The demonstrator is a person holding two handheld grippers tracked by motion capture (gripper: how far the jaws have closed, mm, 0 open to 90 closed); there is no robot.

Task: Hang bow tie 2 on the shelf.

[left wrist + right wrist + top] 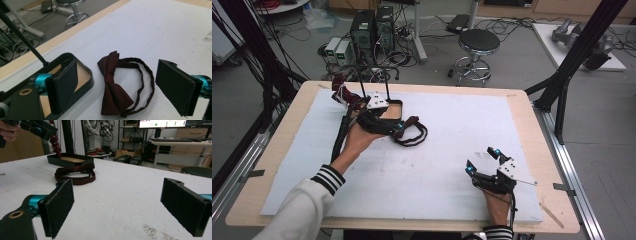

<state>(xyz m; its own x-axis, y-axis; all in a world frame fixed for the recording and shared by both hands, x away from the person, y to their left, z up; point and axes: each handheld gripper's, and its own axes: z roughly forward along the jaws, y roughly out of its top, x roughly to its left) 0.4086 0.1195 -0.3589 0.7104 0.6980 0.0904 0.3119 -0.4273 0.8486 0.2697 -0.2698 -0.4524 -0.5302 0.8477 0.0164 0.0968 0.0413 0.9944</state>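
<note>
A dark red bow tie (113, 87) with a looped black strap (146, 82) lies flat on the white table cover, beside a black tray (88, 75) with a wooden floor. My left gripper (117, 67) hovers over the bow tie, open, one jaw on each side and not touching it. In the high view the left gripper (403, 131) is at the bow tie (413, 134), next to the tray (398, 102). My right gripper (482, 160) rests open and holding nothing near the front right; from the right gripper (119, 187) the bow tie (75, 173) lies farther off.
A thin black stand (362, 75) rises from the tray, with a red and white item (341, 93) hanging at its left. The white cover (452, 130) spans most of the wooden table. A stool (478, 42) and computers (372, 27) stand on the floor beyond.
</note>
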